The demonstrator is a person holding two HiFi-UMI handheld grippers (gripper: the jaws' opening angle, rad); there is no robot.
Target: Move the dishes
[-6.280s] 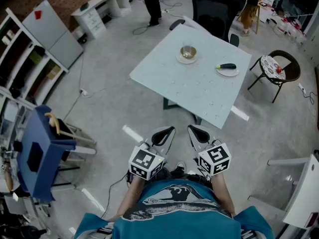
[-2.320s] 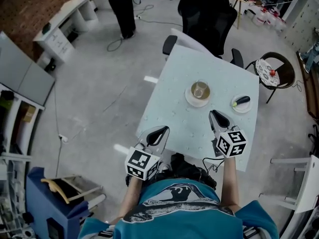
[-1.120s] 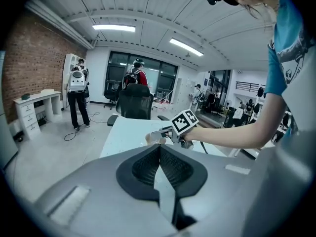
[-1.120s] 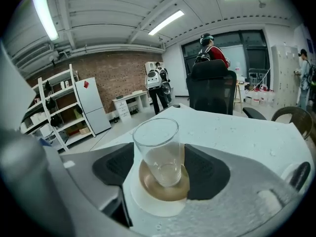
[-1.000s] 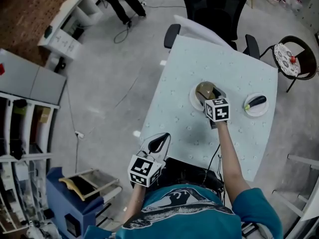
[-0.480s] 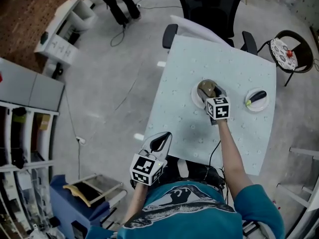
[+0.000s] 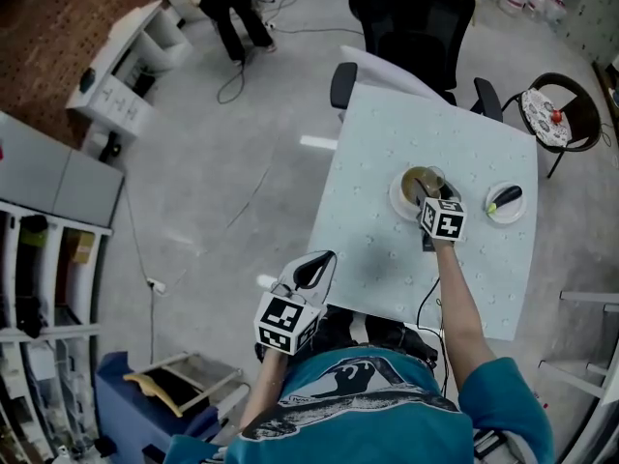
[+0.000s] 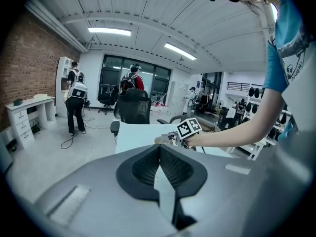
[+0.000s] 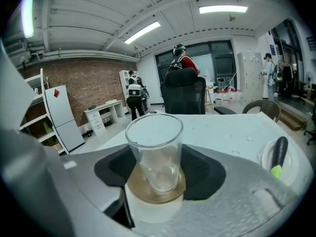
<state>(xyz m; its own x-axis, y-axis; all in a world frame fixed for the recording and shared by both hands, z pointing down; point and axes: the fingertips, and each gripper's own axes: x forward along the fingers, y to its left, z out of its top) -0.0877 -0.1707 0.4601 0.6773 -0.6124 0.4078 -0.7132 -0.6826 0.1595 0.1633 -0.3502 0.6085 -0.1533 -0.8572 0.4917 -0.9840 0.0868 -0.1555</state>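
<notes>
So, the glass you want is right in front of your right gripper. It stands straight up between the two jaws. The jaws are wide and have just been closing in a little, with one pad on each side of the glass. I do not see them squeezing it yet, so this gripper holds nothing for now. The glass sits on a brown saucer, and the saucer sits on a white plate on the table. A small plate with a dark thing on it lies near, off to your right. Your left gripper is down by your body, just short of the table edge and well apart from the dishes. Its jaws are pressed together with nothing in them. That makes your right hand the near one for this job. The glass is tall and points up, so I think you should pinch it from both sides and lift it straight up. That way it will not tip or drag the saucer along.
</notes>
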